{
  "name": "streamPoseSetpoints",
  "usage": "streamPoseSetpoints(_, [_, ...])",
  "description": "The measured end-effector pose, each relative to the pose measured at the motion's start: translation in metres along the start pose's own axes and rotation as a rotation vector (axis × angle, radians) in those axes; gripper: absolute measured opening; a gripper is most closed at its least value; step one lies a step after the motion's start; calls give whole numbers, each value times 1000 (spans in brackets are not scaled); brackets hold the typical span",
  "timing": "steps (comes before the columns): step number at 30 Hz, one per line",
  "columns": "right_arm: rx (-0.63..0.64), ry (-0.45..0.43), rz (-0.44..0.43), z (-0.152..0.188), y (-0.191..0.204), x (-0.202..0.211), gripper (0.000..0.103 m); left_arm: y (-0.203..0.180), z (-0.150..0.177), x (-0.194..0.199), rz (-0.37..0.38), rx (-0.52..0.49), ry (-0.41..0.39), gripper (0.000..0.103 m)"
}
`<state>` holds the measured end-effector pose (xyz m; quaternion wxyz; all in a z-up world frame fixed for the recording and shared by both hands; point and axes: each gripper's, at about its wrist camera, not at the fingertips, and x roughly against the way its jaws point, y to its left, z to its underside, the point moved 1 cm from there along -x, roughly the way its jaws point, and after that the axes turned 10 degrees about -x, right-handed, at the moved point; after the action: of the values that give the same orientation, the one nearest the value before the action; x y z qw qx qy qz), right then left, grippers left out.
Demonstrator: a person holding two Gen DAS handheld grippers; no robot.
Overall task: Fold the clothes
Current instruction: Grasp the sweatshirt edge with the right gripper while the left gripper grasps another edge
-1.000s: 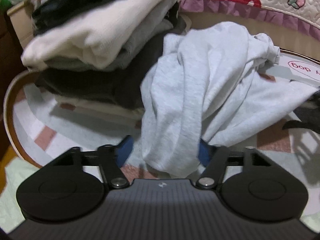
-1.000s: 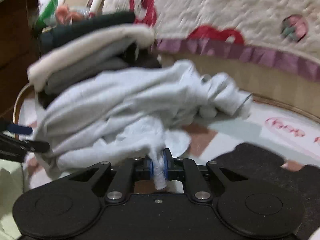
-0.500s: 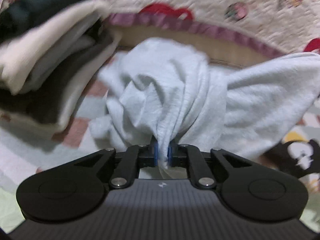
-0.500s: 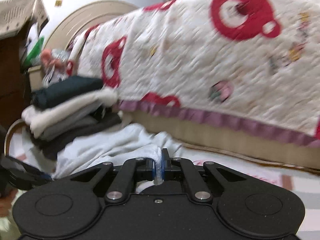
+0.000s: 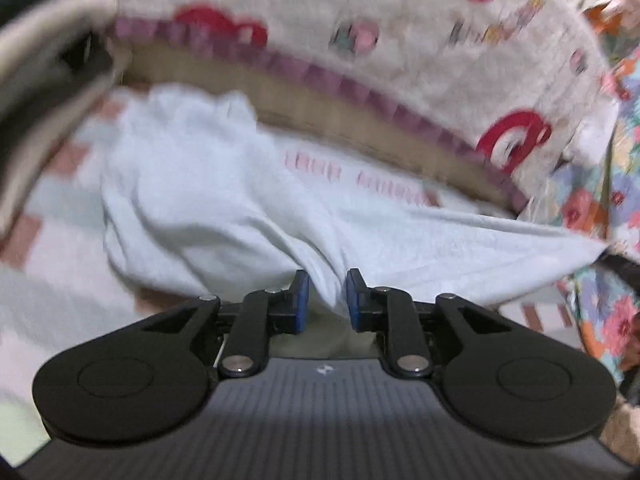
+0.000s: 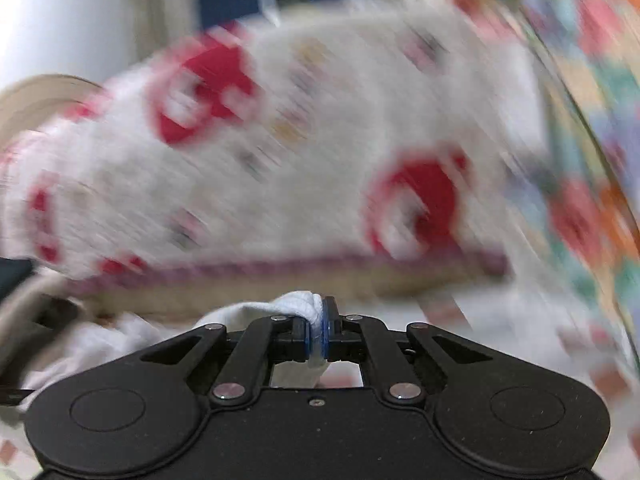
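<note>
While stretched sideways, pale garment (image 5: pixel 224 184).

Both tools are black, with two big round parts, silver screws and blue pads on the jaws. The left gripper (image 5: pixel 323 295) has a grey ribbed body.

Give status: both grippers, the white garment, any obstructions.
Right gripper shut on white garment. Left gripper jaws just reopened slightly, cloth bunched between. Garment stretched between them. Folded stack close at left.
</note>
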<state>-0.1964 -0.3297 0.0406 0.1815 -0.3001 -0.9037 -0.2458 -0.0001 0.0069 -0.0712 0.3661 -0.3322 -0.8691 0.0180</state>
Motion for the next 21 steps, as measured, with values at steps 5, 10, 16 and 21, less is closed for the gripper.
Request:
streamPoseSetpoints(5, [-264,232,107,47,-68,-55,6,8,15,-15,-94,-76,94,26])
streamPoseSetpoints(10, [-355,252,67,45,-75,-60,7,46,11,-21,-177,20,133,43])
streamPoseSetpoints(16, [-373,293,75,50,-83,-65,7,106,-11,-33,-248,116,151,54])
streamPoseSetpoints(21, [-384,318,78,53,-86,-70,8,129,-50,-53,-353,34,126,61])
